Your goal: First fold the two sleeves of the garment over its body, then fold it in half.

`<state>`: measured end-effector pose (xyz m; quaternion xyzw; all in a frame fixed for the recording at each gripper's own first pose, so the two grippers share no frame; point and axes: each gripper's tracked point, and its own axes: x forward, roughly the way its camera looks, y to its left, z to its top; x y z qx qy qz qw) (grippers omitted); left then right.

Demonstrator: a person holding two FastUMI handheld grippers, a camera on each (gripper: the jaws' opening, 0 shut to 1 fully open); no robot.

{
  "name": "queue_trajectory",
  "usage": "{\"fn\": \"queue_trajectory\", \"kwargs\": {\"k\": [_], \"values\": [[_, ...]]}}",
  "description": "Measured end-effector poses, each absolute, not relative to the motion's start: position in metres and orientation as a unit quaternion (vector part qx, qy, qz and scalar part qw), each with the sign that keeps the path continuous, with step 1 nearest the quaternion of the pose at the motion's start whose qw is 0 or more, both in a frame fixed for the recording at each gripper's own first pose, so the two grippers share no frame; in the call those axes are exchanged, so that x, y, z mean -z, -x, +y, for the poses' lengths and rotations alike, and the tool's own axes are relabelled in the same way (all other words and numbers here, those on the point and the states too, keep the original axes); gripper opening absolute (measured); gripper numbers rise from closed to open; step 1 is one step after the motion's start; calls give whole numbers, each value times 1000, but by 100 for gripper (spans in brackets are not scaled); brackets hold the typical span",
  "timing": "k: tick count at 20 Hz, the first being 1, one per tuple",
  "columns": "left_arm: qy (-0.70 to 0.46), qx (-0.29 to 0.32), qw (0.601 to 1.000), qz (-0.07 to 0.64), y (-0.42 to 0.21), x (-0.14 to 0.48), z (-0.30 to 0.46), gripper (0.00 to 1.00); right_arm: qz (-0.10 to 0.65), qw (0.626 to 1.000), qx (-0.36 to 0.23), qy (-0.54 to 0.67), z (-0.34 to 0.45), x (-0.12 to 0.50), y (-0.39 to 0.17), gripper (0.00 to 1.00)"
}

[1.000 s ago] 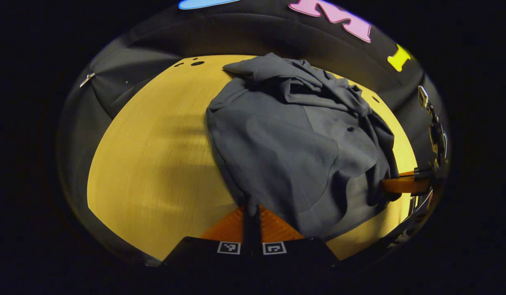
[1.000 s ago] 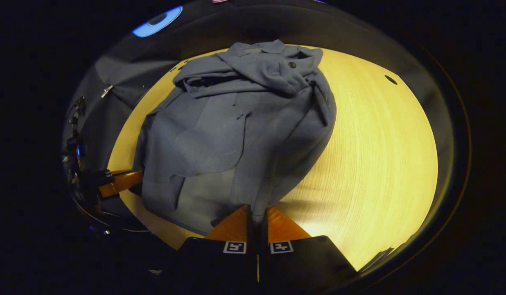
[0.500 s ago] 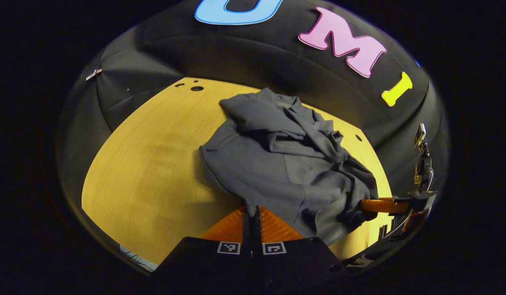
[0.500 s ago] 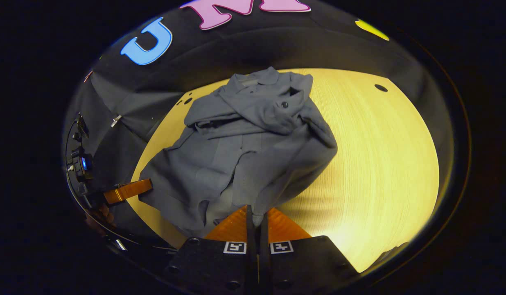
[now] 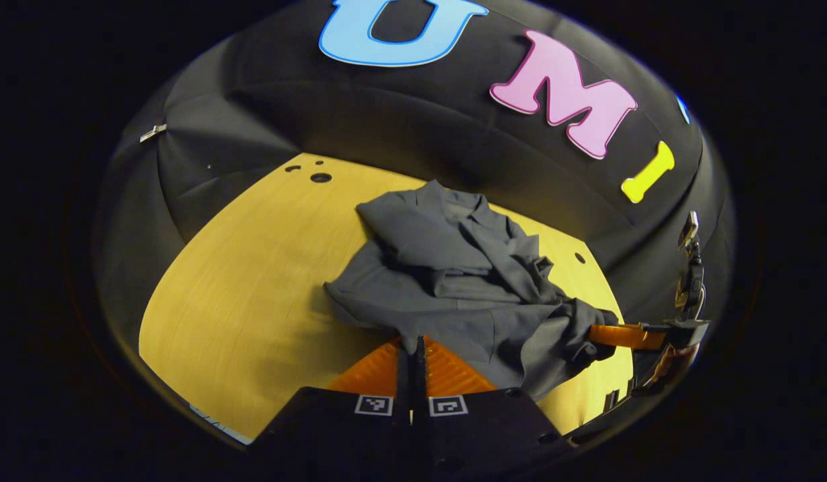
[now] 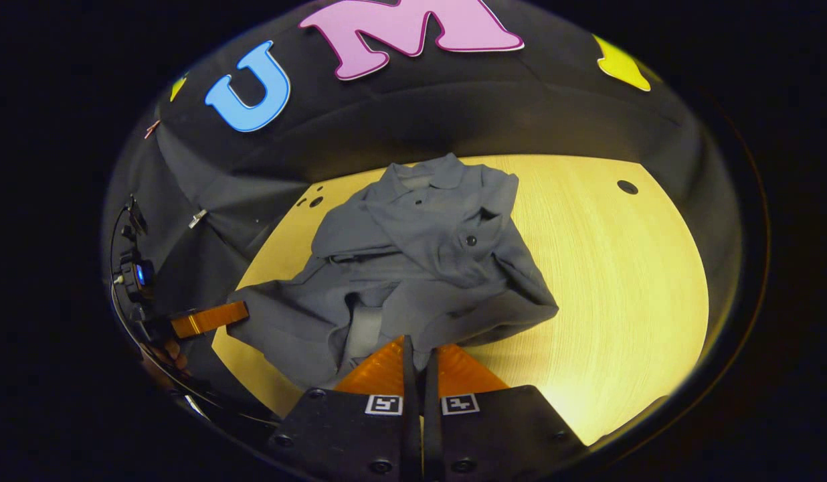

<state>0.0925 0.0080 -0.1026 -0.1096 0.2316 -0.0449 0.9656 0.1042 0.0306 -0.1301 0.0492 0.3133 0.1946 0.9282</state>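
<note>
Two grippers, left (image 5: 411, 345) and right (image 6: 419, 348), fingers pinched on garment (image 5: 453, 288) hem, held low over tabletop (image 5: 239, 281).

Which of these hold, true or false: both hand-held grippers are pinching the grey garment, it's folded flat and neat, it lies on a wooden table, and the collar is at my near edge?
1. Both pinch it: true. The left hand-held gripper and right hand-held gripper are each closed on the grey garment.
2. Folded flat and neat: false. It is rumpled, its near edge lifted.
3. On a wooden table: true.
4. Collar near: false. The collar lies at the far end.
</note>
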Motion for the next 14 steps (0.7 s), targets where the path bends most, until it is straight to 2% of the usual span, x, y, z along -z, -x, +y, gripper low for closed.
{"fn": "queue_trajectory", "kwargs": {"k": [5, 8, 9, 14], "values": [[126, 46, 972, 192, -129, 61, 13, 5, 295, 934, -191, -62, 32, 110, -133, 7], [118, 51, 976, 177, -156, 47, 14, 2, 285, 938, -187, -70, 34, 98, -157, 7], [114, 53, 977, 171, -165, 40, 13, 5, 280, 939, -185, -74, 33, 96, -160, 6], [110, 59, 982, 141, -219, 12, 12, 6, 250, 948, -177, -83, 36, 66, -212, 6]]}}
